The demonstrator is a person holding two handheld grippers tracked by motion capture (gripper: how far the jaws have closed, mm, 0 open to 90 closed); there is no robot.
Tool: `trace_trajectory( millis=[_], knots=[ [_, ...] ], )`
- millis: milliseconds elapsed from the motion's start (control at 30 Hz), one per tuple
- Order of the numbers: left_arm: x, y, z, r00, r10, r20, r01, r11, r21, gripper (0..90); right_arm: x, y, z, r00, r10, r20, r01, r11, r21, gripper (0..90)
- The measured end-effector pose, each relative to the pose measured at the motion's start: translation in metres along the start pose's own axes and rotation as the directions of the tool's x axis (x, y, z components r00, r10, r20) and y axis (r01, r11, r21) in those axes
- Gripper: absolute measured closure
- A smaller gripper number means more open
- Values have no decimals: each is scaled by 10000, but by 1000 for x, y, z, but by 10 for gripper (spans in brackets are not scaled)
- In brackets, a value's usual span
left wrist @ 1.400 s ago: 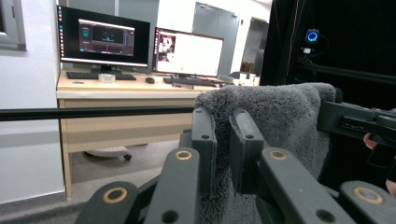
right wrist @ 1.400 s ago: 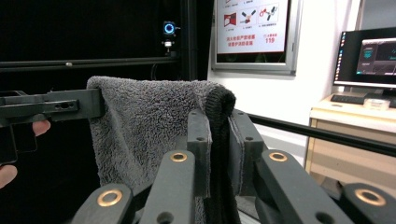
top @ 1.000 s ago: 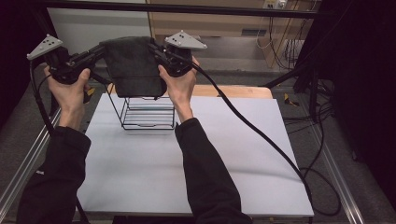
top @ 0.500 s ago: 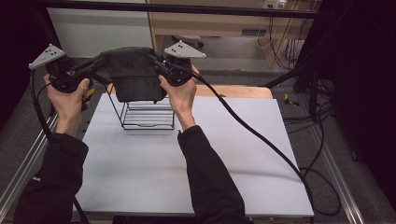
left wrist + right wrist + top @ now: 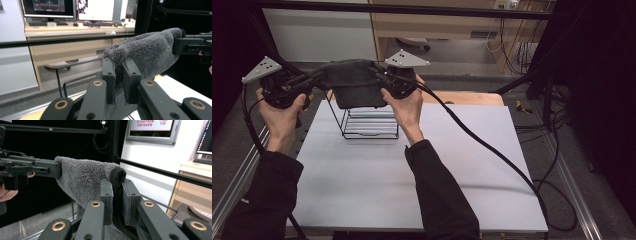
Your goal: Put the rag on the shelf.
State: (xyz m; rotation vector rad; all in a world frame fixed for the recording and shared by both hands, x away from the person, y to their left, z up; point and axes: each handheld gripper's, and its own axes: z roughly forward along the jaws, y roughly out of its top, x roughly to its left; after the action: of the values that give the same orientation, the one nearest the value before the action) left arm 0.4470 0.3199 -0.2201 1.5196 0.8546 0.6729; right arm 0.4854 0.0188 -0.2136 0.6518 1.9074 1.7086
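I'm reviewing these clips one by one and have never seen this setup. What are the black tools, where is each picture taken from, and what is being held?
There is no robot here. A person holds a hand-operated two-jaw tool in each hand: the left gripper and the right gripper. The high view looks down from above the person's side of the table. The other two pictures come from cameras riding on each gripper, looking along its own black jaws. Both grippers are shut on opposite ends of a grey towel, stretched between them in the air above a wire rack that stands on the table. The left gripper view shows the towel pinched in its jaws, and the right gripper view shows the same.
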Motion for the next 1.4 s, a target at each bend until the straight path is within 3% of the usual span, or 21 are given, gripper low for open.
trace_trajectory(
  millis=[267, 533, 633, 733, 900, 1000, 1067, 1400],
  knots=[
    [-5, -6, -7, 9997, 235, -3, -235, 9986, 479, 799, 5, -5, -7, 9993, 169, -346, -158, 9993, 333, 811],
    [-7, -11, -11, 9999, 134, 61, -139, 9951, 977, 786, 9, -13, -9, 9983, 136, -572, -107, 9987, 504, 810],
    [-7, -5, -15, 9999, 131, 66, -138, 9911, 1323, 751, 9, -14, -10, 9983, 51, -587, -17, 9983, 588, 810],
    [-8, 4, -24, 9997, 224, 67, -230, 9911, 1310, 719, 9, -16, -10, 9979, -24, -645, 66, 9979, 645, 810],
    [-9, 24, -33, 9996, 293, -34, -286, 9923, 1208, 777, 10, -20, -10, 9974, -57, -712, 104, 9978, 662, 808],
    [-10, 31, -28, 9996, 256, -78, -241, 9882, 1510, 824, 10, -22, -11, 9972, -63, -747, 113, 9976, 676, 807],
    [-11, 33, -20, 9998, 212, -12, -206, 9817, 1894, 877, 10, -23, -11, 9968, -92, -799, 151, 9973, 724, 806],
    [-9, 32, 6, 9994, 287, -171, -233, 9655, 2593, 899, 10, -28, -11, 9956, -162, -919, 242, 9960, 863, 801]
  ],
)
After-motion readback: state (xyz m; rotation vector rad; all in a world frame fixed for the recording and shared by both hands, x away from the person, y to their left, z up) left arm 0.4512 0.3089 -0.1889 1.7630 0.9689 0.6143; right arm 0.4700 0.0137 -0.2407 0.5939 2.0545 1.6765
